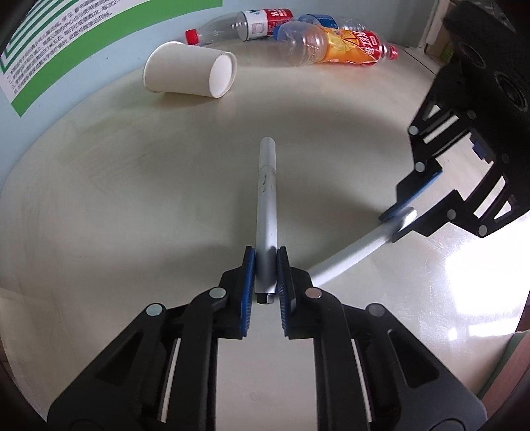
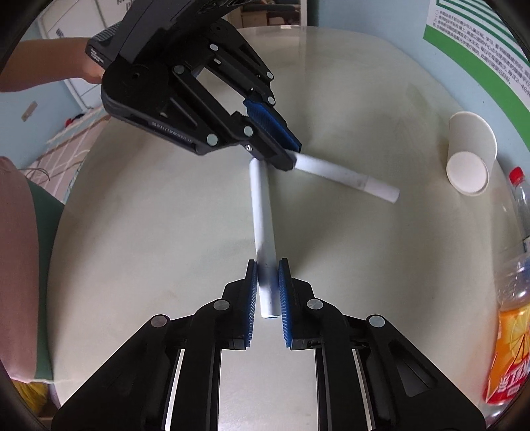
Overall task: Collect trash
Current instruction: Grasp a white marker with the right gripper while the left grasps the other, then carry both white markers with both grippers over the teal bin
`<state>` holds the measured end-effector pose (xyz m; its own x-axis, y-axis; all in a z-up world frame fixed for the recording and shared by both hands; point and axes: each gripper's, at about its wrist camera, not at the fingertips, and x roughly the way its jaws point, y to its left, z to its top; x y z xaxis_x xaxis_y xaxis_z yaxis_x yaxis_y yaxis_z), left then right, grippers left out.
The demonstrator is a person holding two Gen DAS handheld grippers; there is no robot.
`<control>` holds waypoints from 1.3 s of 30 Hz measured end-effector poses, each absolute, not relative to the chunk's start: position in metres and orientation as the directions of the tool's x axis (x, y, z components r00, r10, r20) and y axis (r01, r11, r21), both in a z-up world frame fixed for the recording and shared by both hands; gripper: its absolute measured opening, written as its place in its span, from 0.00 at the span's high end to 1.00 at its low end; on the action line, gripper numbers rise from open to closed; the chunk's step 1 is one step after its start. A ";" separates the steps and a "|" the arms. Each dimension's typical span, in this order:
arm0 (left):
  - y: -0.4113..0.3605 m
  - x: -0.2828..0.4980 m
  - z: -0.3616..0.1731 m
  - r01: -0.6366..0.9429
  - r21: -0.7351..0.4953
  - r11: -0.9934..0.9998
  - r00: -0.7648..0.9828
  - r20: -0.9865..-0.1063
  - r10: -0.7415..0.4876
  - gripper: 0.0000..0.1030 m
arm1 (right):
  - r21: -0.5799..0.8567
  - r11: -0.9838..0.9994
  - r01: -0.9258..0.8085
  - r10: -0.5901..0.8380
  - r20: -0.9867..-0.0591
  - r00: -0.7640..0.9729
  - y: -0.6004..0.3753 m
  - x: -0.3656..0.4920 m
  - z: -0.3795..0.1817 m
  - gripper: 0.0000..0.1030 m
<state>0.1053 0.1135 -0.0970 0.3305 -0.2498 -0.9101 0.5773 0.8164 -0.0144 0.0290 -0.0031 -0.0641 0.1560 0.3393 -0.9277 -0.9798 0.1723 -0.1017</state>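
My left gripper (image 1: 266,262) is shut on a grey-white marker pen (image 1: 266,199) that points away over the pale table. It shows in the right wrist view (image 2: 291,155) too, gripping that pen (image 2: 347,177). My right gripper (image 2: 267,275) is shut on a second white pen (image 2: 261,212); in the left wrist view it (image 1: 397,220) comes in from the right, holding that pen (image 1: 351,253). The two pens' near ends almost meet. A white paper cup (image 1: 190,71) lies on its side at the back, also in the right wrist view (image 2: 470,155).
Several empty plastic bottles lie by the wall: a red-capped clear one (image 1: 232,26), a clear one with an orange label (image 1: 334,46), also in the right wrist view (image 2: 510,331). A green-bordered poster (image 1: 49,43) hangs on the wall. The round table (image 1: 132,199) edge curves left.
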 end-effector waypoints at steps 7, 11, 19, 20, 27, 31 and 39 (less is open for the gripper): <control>0.131 0.097 -0.093 0.518 0.003 0.855 0.351 -0.913 -0.209 0.89 | -0.069 0.310 -0.948 0.353 -0.918 0.182 -0.026 0.028 -0.046 0.87; 0.126 0.089 -0.086 0.515 0.023 0.857 0.368 -0.909 -0.197 0.89 | -0.064 0.381 -0.922 0.364 -0.906 0.213 -0.042 0.028 -0.035 0.87; 0.124 0.078 -0.076 0.500 0.059 0.864 0.385 -0.909 -0.161 0.89 | -0.099 0.417 -0.903 0.381 -0.883 0.273 -0.053 0.019 -0.015 0.87; 0.126 0.074 -0.075 0.497 0.062 0.865 0.387 -0.908 -0.158 0.89 | -0.104 0.420 -0.901 0.380 -0.882 0.279 -0.054 0.017 -0.016 0.87; 0.129 0.050 -0.094 0.474 0.046 0.879 0.353 -0.925 -0.141 0.89 | -0.093 0.449 -0.889 0.342 -0.901 0.267 -0.066 0.010 -0.044 0.87; 0.132 0.040 -0.102 0.456 0.041 0.889 0.349 -0.927 -0.136 0.88 | -0.068 0.467 -0.882 0.332 -0.910 0.246 -0.071 0.007 -0.060 0.86; 0.123 0.053 -0.103 0.457 0.063 0.887 0.353 -0.929 -0.115 0.66 | -0.053 0.474 -0.879 0.360 -0.899 0.249 -0.062 0.018 -0.061 0.79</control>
